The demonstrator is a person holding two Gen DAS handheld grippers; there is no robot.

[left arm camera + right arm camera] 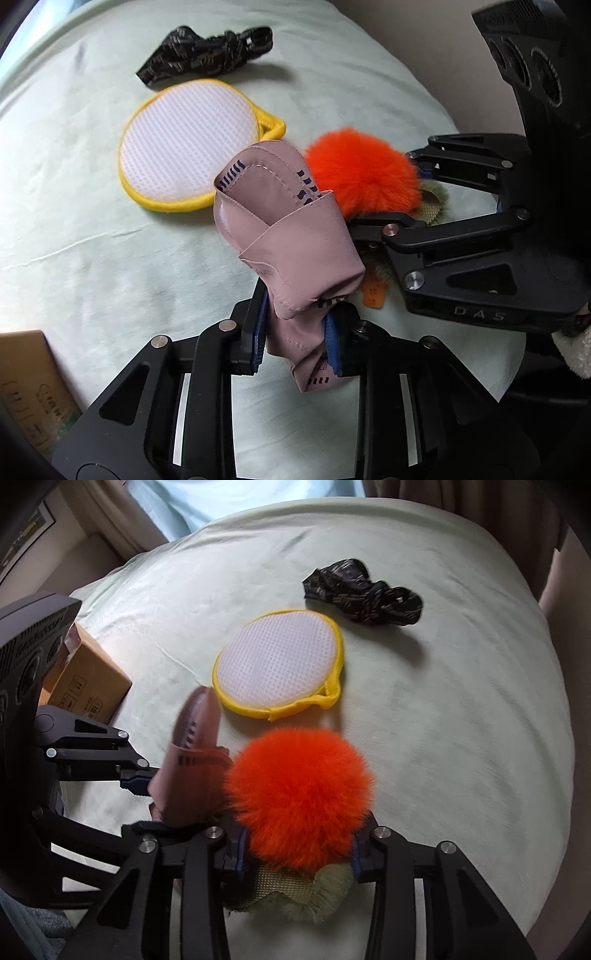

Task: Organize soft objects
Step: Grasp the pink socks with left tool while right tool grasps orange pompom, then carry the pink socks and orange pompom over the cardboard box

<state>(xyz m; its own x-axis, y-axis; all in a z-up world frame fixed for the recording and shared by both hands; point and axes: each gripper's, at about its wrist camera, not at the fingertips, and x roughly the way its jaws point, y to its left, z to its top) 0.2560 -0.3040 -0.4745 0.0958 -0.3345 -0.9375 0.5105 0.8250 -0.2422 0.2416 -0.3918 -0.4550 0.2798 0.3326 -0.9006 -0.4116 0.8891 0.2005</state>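
So closest to the left wrist cam, the left gripper (295, 339) has its blue-padded fingers (258, 343) clamped on the lower part of a dusty pink fabric piece (291, 240) with dark dashed markings. The cloth stands up out of the jaws, folded over itself, and a bit hangs below the pads. It's lifted off the bed, not lying on it.

On the right wrist cam, the right gripper (299, 853) is squeezing a fluffy orange pom-pom (299, 794). The fur bulges out above the fingers and there's an olive-green fuzzy bit with a mesh backing (295, 893) tucked under it, down between the arms. From the left cam the same pom-pom (364, 170) sits right beside the pink fabric, pretty much touching, with the right gripper (413, 188) coming in from the side. A small orange tag (375, 293) pokes out under it.

Everything's over a pale green bedspread (461, 701). A bit further back lies a round white mesh pad with yellow trim (280, 664), flat on the bed, loop facing the pom-pom. Past that, well apart from both grippers, is a crumpled black patterned cloth (364, 590). Off on the left side, a cardboard box (88, 683) rests at the edge of the bed.
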